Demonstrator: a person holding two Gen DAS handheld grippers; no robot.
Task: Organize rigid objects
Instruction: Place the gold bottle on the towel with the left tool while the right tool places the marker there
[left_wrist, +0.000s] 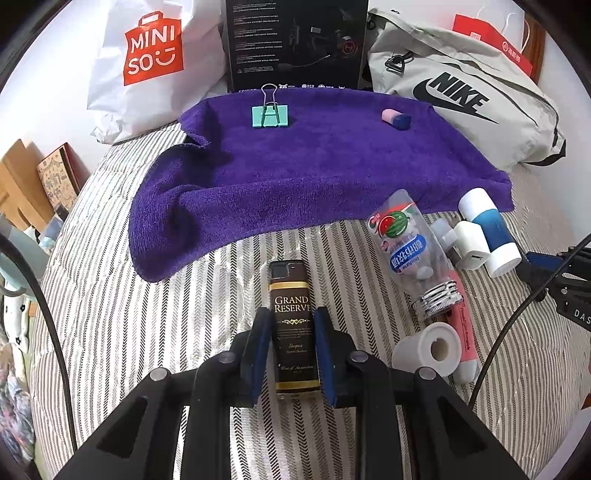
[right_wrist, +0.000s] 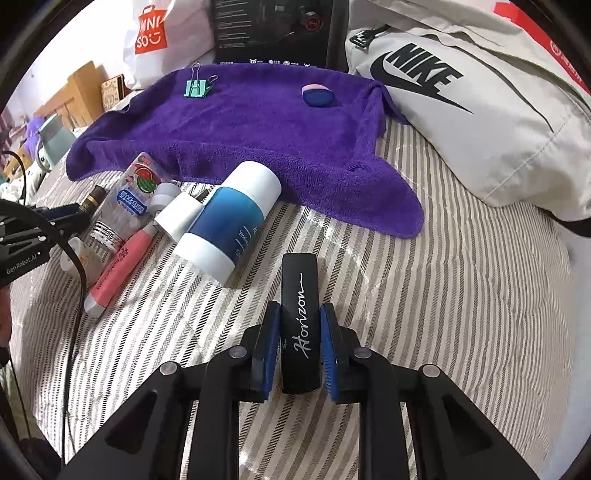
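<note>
Left gripper (left_wrist: 293, 354): jaws closed narrowly on a brown lighter (left_wrist: 293, 325) labelled "GRAND RESERVE", its black cap pointing away from the jaws; smaller label print unreadable. Right gripper (right_wrist: 300, 350): jaws closed narrowly on a glossy black case (right_wrist: 300, 325) scripted "Horizon", its far end beyond the jaws. Both lie low over a striped bed cover (right_wrist: 424, 295). Ahead of both jaws, a purple towel (left_wrist: 314, 162) carries a teal binder clip (left_wrist: 270, 114) and a pink-and-blue eraser (left_wrist: 396, 119). Beyond it: a "MINISO" bag (left_wrist: 153, 46) and a "NIKE" bag (left_wrist: 458, 96), partly cut off.
</note>
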